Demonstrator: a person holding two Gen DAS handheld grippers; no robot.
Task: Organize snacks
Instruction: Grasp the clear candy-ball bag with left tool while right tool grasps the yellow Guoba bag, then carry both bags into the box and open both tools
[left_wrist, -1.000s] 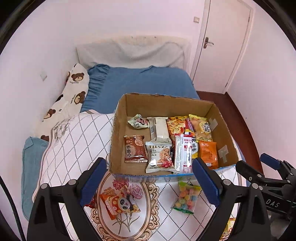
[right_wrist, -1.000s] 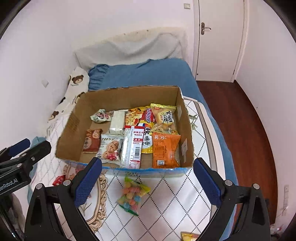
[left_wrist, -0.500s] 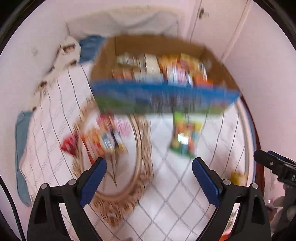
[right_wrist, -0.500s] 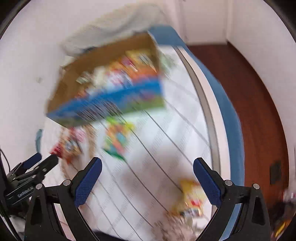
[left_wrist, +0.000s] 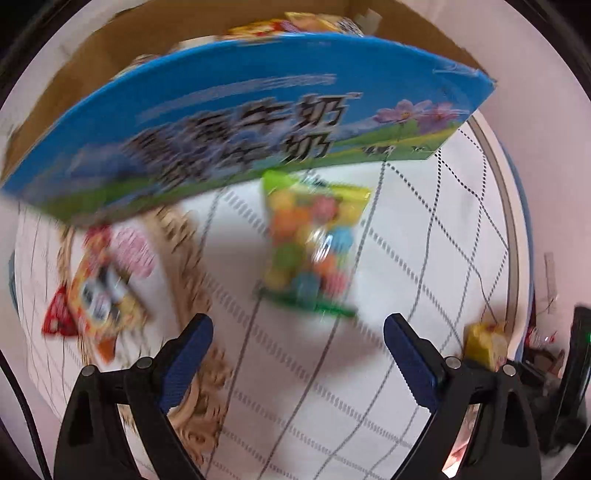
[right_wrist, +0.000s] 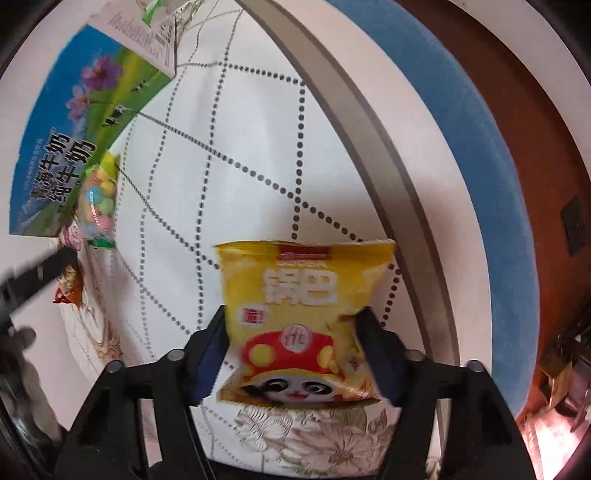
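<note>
**Pick-up under way: yellow packet between the right jaws**

Mid-collection, by the look of it, with loose snacks left on the bed to go into the cardboard box (left_wrist: 258, 122). Right hand-held gripper (right_wrist: 295, 332) closing round the yellow snack packet (right_wrist: 303, 306), both pads against the packet's sides near its lower half; seemingly gripped, though whether lifted clear of the quilted bedspread (right_wrist: 258, 147) or lying on it cannot be told. Left hand-held gripper (left_wrist: 297, 339) spread wide and empty, poised just short of the bag of coloured candies (left_wrist: 314, 243), which lies flat on the bedspread right beside the box's blue front wall. Further left, an orange panda packet (left_wrist: 99, 291) and a small red packet (left_wrist: 55, 317), blurred.

Next, probably: carry the yellow packet up and over the blue wall, drop it among the snacks inside. For the left, drop lower, straddle the candy bag, pinch. Thin crinkly film, so likely to slip from a shallow grip.
</note>
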